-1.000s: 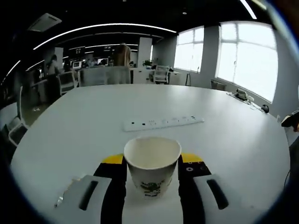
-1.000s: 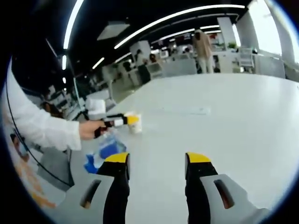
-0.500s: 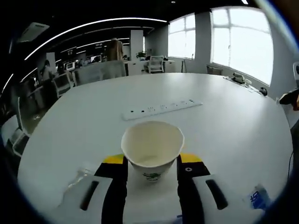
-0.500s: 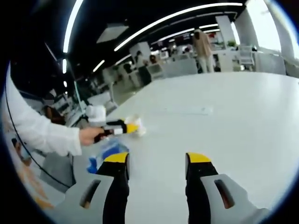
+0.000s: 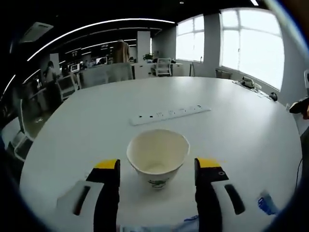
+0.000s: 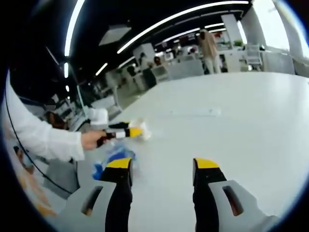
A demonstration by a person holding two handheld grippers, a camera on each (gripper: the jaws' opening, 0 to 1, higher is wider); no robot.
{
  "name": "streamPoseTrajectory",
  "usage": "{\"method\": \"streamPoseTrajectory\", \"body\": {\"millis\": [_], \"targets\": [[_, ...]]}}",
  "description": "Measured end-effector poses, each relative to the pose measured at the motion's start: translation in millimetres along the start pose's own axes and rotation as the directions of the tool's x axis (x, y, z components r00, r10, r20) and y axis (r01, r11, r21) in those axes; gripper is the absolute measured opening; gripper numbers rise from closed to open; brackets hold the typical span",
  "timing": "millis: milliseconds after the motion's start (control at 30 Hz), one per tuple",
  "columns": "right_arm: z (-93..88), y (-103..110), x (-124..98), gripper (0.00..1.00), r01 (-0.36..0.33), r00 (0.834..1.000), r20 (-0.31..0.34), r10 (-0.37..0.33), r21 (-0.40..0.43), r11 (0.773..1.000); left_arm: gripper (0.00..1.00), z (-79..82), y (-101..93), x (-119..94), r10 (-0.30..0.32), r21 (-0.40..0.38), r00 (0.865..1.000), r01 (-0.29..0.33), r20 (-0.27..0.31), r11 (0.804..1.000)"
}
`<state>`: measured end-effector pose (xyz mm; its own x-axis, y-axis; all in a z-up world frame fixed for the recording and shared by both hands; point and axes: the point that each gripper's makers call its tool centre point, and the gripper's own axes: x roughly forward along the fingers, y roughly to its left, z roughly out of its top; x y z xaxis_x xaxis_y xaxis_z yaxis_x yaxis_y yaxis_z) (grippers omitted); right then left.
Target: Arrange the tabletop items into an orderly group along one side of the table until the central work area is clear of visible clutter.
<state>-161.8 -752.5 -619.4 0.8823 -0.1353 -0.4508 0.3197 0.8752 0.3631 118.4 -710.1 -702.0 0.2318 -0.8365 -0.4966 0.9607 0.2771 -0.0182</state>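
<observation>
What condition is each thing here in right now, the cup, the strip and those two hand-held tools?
White paper cup: upright, empty, standing free between open jaws.
White power strip: flat on the white round table, nothing plugged in.
Left tool: open.
Right tool: open, holding nothing.

Daylight poured through the windows [image 5: 231, 48], blown out to white, and ceiling light strips [image 6: 159, 24] curved with fisheye bending. The white table [image 5: 96, 125] glared softly; edges blurred.
</observation>
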Motion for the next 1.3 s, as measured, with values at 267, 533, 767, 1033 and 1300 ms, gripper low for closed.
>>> {"method": "streamPoseTrajectory", "body": {"millis": [267,533,767,1033,1300], "targets": [[-0.5,10,-7,0.50,-0.017,1.000,0.017,0.017,0.002,1.000,0.79,11.6,6.2,-24,0.008,-0.023,1.000,-0.008,0.027,1.000],[-7.7,23,-23,0.50,-0.024,0.999,0.042,0.024,0.001,1.000,0.79,21.7,21.1,-59,0.055,-0.029,0.997,-0.053,0.056,0.998],[-19.4,31,-37,0.50,-0.025,0.998,0.054,0.023,0.030,0.999,0.78,21.6,26.6,-79,0.088,-0.035,0.994,-0.086,0.068,0.996],[-16.9,30,-46,0.50,-0.019,0.997,0.077,0.016,0.039,0.999,0.75,20.9,30.2,-92,0.110,-0.046,0.991,-0.107,0.077,0.993],[-25.4,28,-52,0.50,-0.011,0.998,0.054,0.008,0.055,0.998,0.74,14.3,34.9,-95,0.122,-0.058,0.991,-0.118,0.064,0.991]]}}
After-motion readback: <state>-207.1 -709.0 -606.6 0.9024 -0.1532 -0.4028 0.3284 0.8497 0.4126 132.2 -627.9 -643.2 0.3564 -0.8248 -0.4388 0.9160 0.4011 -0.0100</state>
